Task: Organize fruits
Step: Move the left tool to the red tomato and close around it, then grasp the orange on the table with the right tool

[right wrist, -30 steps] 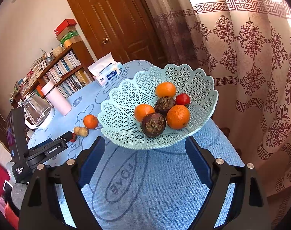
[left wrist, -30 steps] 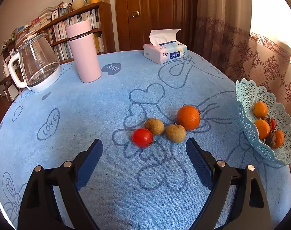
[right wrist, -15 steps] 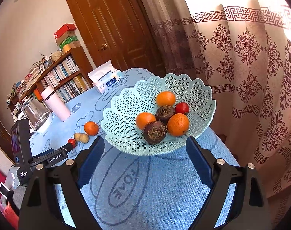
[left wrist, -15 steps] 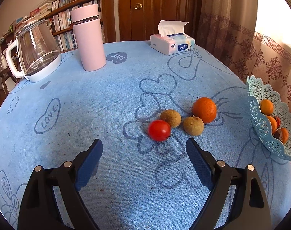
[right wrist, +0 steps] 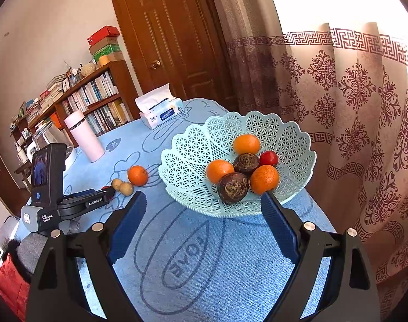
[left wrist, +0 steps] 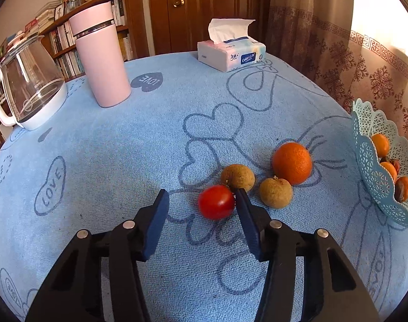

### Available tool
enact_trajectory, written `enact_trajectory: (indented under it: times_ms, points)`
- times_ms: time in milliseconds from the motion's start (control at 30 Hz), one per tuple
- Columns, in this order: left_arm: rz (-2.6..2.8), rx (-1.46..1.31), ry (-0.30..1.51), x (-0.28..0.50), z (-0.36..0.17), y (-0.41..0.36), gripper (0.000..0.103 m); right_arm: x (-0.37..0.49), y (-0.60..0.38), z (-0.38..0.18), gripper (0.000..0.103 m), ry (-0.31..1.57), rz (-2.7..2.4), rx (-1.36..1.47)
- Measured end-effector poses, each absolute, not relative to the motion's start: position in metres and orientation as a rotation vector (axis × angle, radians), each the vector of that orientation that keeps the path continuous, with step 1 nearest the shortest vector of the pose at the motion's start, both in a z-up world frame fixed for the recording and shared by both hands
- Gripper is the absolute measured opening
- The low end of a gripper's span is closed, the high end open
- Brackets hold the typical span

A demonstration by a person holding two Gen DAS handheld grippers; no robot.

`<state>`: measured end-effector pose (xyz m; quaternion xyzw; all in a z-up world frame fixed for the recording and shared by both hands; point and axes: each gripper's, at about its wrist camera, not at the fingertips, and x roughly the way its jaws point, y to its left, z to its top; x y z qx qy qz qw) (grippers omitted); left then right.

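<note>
- The left gripper (left wrist: 201,201) sat low over the blue worktop (left wrist: 123,145), its jaws having just been closing around the red tomato (left wrist: 216,201).
- The tomato lay between the blue pads; the right-hand pad looked to be at its side, while the other pad stood clear, so nothing was clamped yet.
- Just behind the tomato lay two brown round fruits (left wrist: 238,177) (left wrist: 275,192), with a loose orange (left wrist: 292,162) beside them.
- The right gripper (right wrist: 204,201) hung released, jaws wide and empty, before the pale green lattice basket (right wrist: 193,161).
- The basket held three oranges, two dark brown fruits and a red one.
- A pink flask (left wrist: 100,56), a glass kettle (left wrist: 29,86) and a tissue box (left wrist: 230,53) stood farther back.
</note>
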<state>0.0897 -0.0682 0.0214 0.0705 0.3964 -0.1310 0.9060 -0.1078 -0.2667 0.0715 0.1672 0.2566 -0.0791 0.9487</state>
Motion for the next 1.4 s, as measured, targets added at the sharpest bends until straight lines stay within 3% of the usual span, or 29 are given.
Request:
enact_trajectory:
  times_ms: [100, 200, 867, 1267, 1400]
  points:
    - [-0.295, 0.13, 0.838, 0.093, 0.016, -0.067, 0.033, -0.105, -0.261, 0.072, 0.088, 0.528, -0.154, 0.333]
    - [-0.298, 0.087, 0.833, 0.092, 0.019, -0.059, 0.028, -0.099, -0.253, 0.071, 0.088, 0.54, -0.14, 0.323]
    - [-0.188, -0.061, 0.744, 0.082, 0.046, -0.016, 0.028, 0.025, -0.178, 0.071, 0.087, 0.69, 0.094, 0.274]
    - [-0.136, -0.136, 0.757, 0.087, 0.046, 0.003, 0.028, 0.103, -0.153, 0.037, 0.067, 0.809, -0.01, 0.125]
    - [-0.143, -0.134, 0.752, 0.086, 0.047, 0.002, 0.028, 0.113, -0.153, 0.025, 0.054, 0.848, -0.038, 0.107]
